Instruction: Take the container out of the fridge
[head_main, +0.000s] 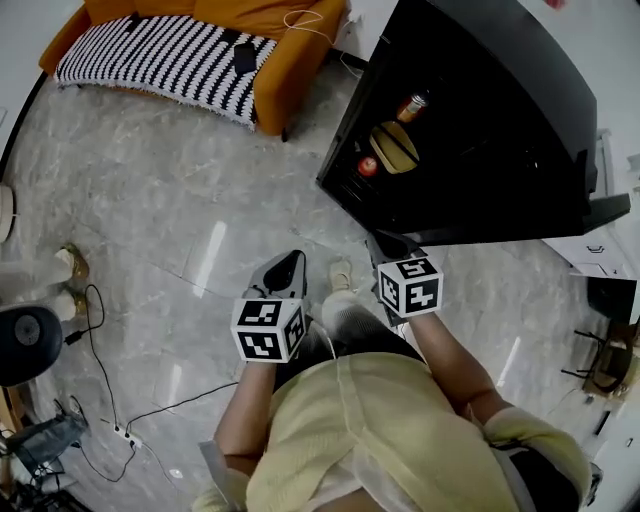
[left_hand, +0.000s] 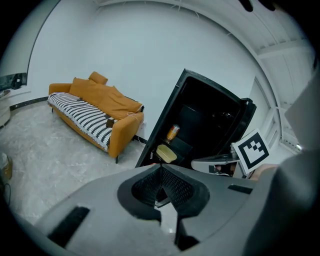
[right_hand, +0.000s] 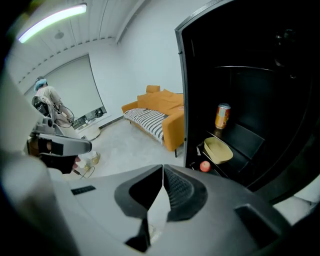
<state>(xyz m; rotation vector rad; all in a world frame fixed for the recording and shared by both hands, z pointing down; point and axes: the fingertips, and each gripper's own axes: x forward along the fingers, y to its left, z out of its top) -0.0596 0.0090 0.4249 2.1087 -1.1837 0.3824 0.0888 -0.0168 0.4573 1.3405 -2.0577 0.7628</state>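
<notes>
Can (right_hand: 222, 116) print too small to read. L claw (left_hand: 161, 169) & R claw (right_hand: 163, 169) both clenched empty, tips touching. Yellow container (right_hand: 218, 150) on fridge (right_hand: 270, 90) shelf, well apart from both.

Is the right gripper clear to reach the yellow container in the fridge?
Probably yes: the fridge is open and nothing sits before the container, but the right gripper is shut.

Home living room: sofa (head_main: 190, 50), fridge (head_main: 480, 120)
</notes>
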